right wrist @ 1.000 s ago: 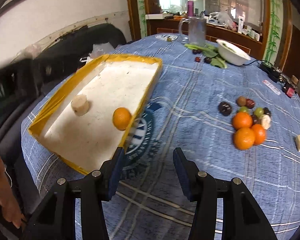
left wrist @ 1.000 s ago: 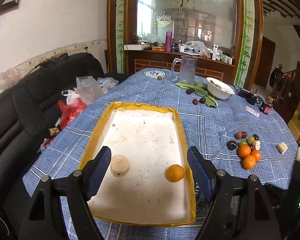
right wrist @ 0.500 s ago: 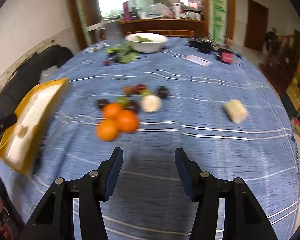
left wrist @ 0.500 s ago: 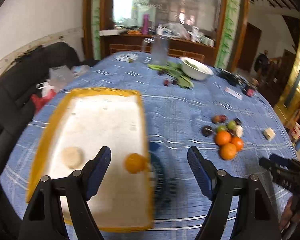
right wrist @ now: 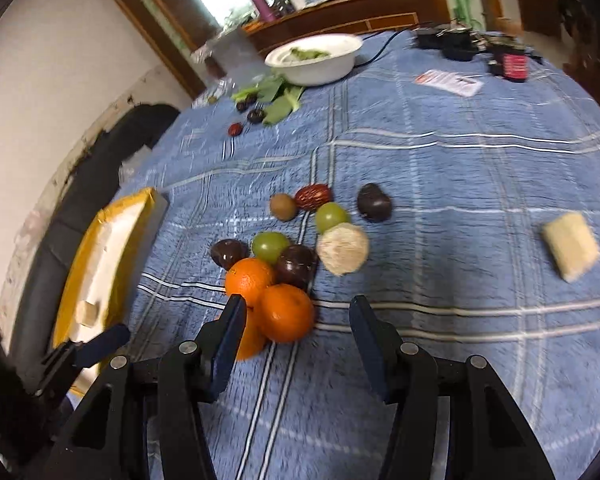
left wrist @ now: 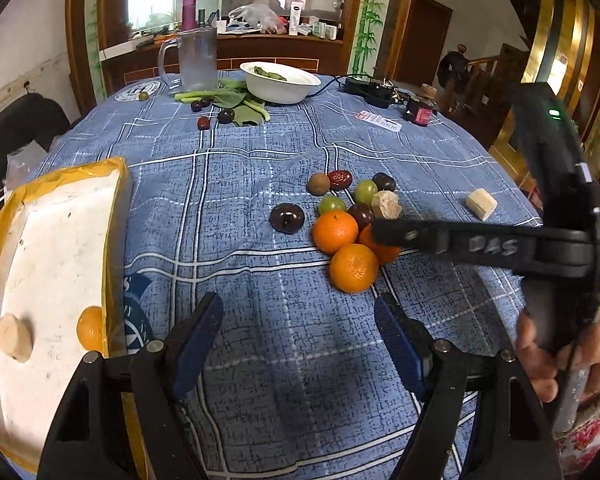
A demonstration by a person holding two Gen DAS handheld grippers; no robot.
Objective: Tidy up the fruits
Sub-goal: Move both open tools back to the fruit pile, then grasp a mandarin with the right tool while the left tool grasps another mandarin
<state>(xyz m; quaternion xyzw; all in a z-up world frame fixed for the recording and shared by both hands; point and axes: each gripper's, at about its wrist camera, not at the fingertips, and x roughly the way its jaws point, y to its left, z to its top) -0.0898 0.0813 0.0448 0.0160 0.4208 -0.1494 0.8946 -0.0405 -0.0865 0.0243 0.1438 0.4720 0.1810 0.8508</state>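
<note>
We judge that the orange (right wrist: 286, 312) nearest the right hand-held gripper (right wrist: 296, 340) is the next fruit to take; it lies at the near edge of the fruit pile (left wrist: 350, 216) on the blue worktop (left wrist: 260, 168), touching two other oranges and just in front of a dark plum (right wrist: 296, 264). The right hand-held gripper is released, its jaws wide apart and empty, and its left finger (right wrist: 228, 336) stands in front of another orange. If we close here, this finger can push that orange, or squeeze two fruits together, and the round fruits behind the orange may roll away over the cloth. The left hand-held gripper (left wrist: 298, 344) is also released and empty, above bare cloth between the pile and the yellow-edged tray (left wrist: 52, 184), which lies well to the left of the pile and already holds one orange (left wrist: 90, 328).
</note>
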